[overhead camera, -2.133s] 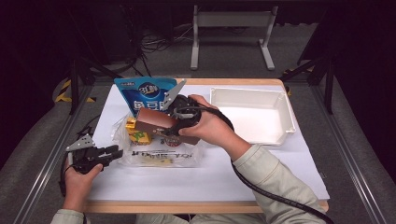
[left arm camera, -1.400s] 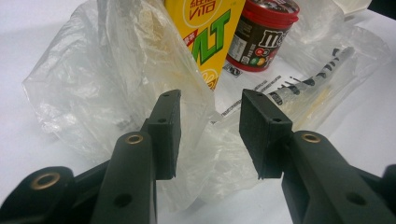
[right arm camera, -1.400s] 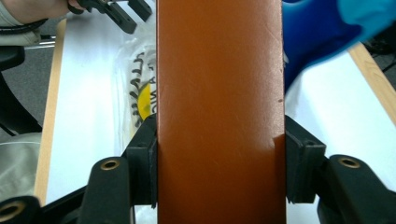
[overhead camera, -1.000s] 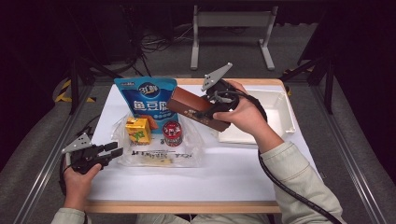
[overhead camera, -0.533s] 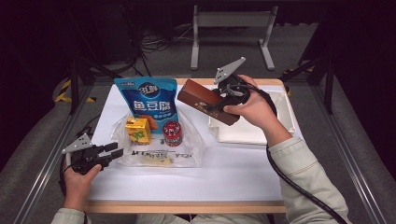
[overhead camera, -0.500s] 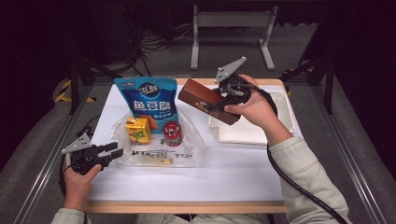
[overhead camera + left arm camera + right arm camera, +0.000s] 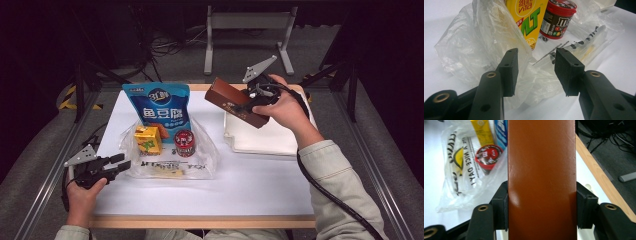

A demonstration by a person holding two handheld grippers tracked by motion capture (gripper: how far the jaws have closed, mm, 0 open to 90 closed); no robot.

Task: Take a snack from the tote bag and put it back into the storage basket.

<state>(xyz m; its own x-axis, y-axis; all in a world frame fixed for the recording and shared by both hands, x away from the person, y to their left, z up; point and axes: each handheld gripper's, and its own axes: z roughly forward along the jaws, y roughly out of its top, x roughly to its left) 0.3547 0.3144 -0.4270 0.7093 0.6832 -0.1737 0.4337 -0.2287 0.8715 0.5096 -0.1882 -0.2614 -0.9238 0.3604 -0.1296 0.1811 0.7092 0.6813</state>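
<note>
On the white desk, the white tray is sitting empty. The blue snack pouch, yellow carton and red-lidded tub are waiting by the plastic bag, seemingly unsorted. The right tongs are clenching the brown box above the tray's near-left edge, so one item looks nearly moved. The left tongs, jaws just opening, are gaping around bag film.
</note>
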